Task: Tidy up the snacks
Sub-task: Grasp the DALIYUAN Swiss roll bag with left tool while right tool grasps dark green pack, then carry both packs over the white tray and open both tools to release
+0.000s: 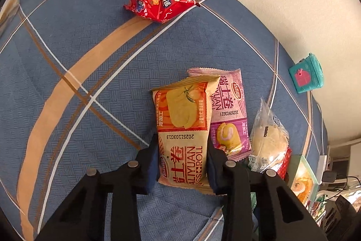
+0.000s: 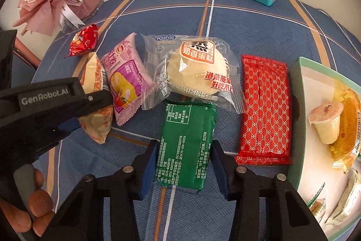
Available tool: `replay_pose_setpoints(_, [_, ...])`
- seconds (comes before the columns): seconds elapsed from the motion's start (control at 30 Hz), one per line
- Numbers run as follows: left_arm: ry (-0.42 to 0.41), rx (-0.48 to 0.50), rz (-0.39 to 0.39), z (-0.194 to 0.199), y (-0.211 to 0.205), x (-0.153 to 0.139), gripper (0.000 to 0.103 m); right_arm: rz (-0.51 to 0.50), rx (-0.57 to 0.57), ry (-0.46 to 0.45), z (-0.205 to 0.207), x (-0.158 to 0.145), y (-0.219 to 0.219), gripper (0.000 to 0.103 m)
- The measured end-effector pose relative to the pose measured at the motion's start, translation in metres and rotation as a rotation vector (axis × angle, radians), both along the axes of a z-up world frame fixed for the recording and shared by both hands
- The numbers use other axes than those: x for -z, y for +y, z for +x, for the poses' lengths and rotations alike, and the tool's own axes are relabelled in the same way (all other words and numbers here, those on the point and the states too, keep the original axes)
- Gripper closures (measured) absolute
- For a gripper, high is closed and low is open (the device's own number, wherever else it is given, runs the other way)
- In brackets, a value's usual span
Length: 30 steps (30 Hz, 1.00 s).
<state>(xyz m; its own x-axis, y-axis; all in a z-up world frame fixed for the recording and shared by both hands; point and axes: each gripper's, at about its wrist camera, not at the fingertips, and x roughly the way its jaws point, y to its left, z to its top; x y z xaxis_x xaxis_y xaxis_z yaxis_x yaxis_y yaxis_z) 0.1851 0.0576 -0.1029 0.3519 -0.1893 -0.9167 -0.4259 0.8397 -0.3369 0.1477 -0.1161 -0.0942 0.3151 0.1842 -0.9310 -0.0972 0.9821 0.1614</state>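
Hiding part of the orange roll (image 2: 96, 92) in the right view, the left gripper (image 1: 182, 164) pinches that pack on the cloth (image 1: 90, 60). Right gripper (image 2: 186, 159) clamps the green pack (image 2: 187, 146). Box (image 2: 300, 83), cut off, holds a jelly cup (image 2: 327, 123) and blurred packets.

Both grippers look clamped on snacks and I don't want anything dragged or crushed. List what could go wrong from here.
1. The orange Swiss roll pack in the left gripper overlaps the pink Swiss roll pack; lifting may drag it.
2. The clear steamed cake bag lies over the far end of the green packet held by the right gripper, so it could shift.
3. Tight jaws may squash the soft rolls.
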Motion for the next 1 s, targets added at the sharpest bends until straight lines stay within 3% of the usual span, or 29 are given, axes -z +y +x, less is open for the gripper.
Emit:
replay_pose_setpoints(0.33, [-0.042, -0.056, -0.027, -0.018, 0.016, -0.012, 0.067, 0.015, 0.012, 0.002, -0.005, -0.01, -0.01, 0.061])
replay_pose_setpoints(1.0, [-0.243, -0.04, 0.048, -0.046, 0.006, -0.106, 0.067, 0.056, 0.007, -0.156, -0.031, -0.09, -0.026, 0.061])
